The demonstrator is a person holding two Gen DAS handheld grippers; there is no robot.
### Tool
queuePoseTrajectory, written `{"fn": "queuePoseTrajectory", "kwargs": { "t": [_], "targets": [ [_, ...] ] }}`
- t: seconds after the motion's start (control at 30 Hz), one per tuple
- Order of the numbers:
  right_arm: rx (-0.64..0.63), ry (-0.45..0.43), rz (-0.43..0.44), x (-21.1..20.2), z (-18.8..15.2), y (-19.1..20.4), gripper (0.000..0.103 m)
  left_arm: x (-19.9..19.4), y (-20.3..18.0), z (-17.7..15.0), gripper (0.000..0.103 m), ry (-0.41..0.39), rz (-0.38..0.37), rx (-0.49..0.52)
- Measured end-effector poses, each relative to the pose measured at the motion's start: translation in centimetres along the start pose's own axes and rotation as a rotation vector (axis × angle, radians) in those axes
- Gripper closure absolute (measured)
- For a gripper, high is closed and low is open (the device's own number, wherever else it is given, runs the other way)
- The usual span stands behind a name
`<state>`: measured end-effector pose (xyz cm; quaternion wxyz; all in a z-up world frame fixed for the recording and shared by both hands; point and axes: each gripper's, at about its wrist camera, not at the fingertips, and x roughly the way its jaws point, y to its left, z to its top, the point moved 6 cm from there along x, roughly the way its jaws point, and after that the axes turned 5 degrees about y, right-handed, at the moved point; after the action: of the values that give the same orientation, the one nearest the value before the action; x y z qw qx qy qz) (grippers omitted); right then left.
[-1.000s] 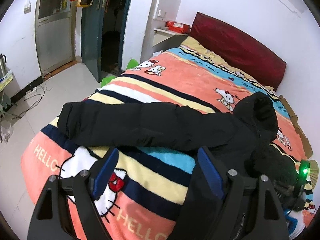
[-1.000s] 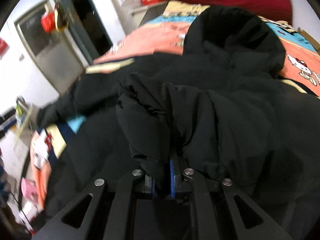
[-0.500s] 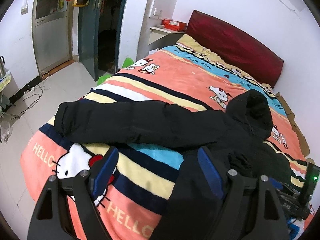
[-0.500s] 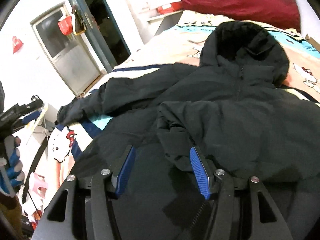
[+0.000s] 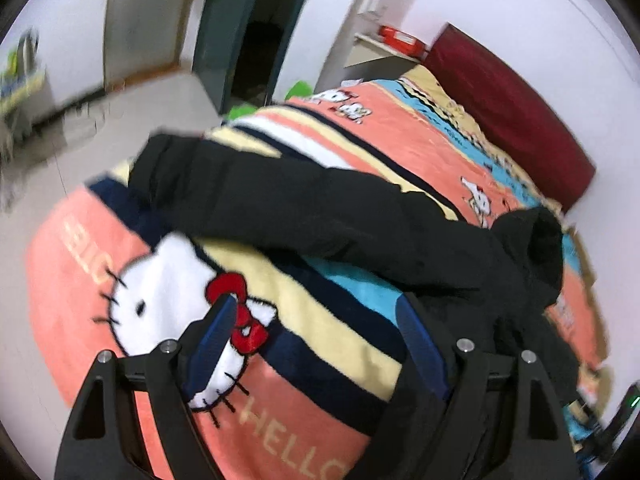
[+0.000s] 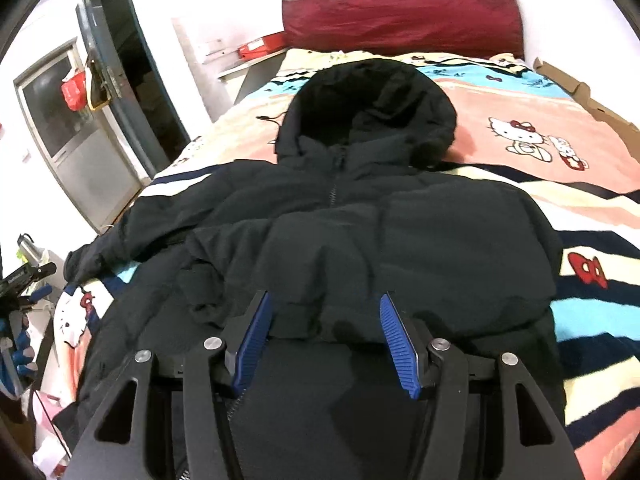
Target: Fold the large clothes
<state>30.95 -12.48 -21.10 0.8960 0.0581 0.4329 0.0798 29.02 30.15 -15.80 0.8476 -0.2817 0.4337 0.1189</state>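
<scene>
At the far left of the right wrist view, a gloved hand point(image 6: 18, 354) holds the left tool point(image 6: 26, 276) beside the bed; from there its opening cannot be read. In the left wrist view, blurred, the left tool point(image 5: 316, 322) hangs with its blue pads spread and nothing between them, over the striped cartoon-cat blanket point(image 5: 280, 320). Beyond it one sleeve point(image 5: 256, 196) of the black hooded jacket point(image 5: 460, 272) stretches leftward toward the bed's edge. In the right wrist view the jacket point(image 6: 400, 232) lies face up along the bed, zipper point(image 6: 332, 184) closed, hood point(image 6: 368, 108) toward the dark red headboard point(image 6: 400, 16). The other sleeve point(image 6: 320, 268) is folded across the chest. The right tool point(image 6: 324, 310) stands spread over the jacket's front, gripping nothing.
</scene>
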Motion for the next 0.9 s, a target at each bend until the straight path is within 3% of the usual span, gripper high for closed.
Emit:
{"fn": "queuePoseTrajectory", "kwargs": {
  "t": [0.33,0.73,0.83,0.9],
  "targets": [
    [0.046,0.003,-0.037,-0.4,-1.1,-1.7,0.046,3.7,8.8,1.4,0.024,0.006,-0.176,-0.303],
    [0.081,0.007,-0.115,-2.0,-2.3,-3.5,0.046,7.1,13.7,5.2,0.024,-0.034,-0.180,-0.437],
    [0.101,0.002,-0.131,-2.8,-2.7,-4.3,0.046,7.7,14.7,6.8,0.031,-0.053,-0.184,-0.473],
    [0.112,-0.002,-0.141,-3.4,-3.0,-4.9,0.046,8.3,15.3,7.7,0.044,-0.055,-0.182,-0.495]
  ]
}}
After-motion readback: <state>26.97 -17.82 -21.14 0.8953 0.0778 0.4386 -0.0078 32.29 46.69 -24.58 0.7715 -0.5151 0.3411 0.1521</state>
